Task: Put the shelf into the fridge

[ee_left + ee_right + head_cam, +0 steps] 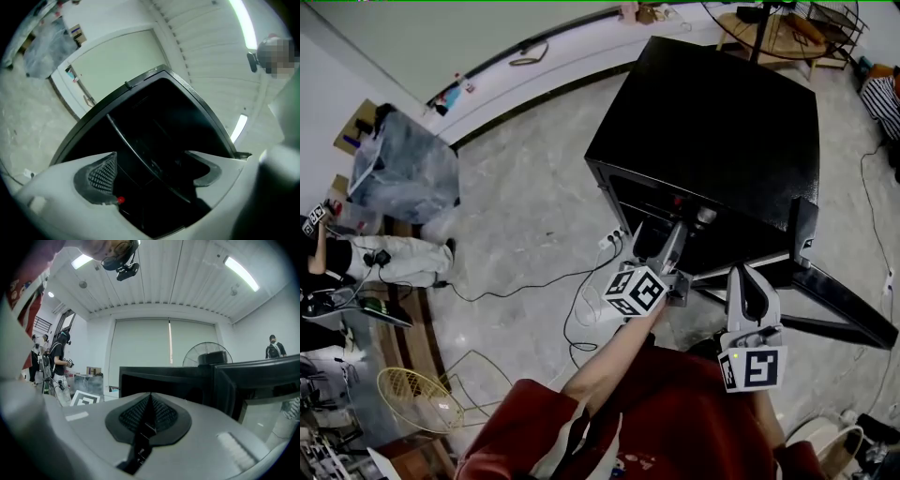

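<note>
My left tool gapes wide, shelf inside the fridge at twelve o'clock; right tool pinched together, empty.

The gray stone floor holds the black fridge on the far right. A black cable and a white power strip lie in the middle. A plastic-wrapped box stands far left.

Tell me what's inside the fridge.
Inside the fridge, a shelf crosses the dark cavity. Anything below or behind it is too dark to tell, and in the head view the fridge's top covers most of the interior.
</note>
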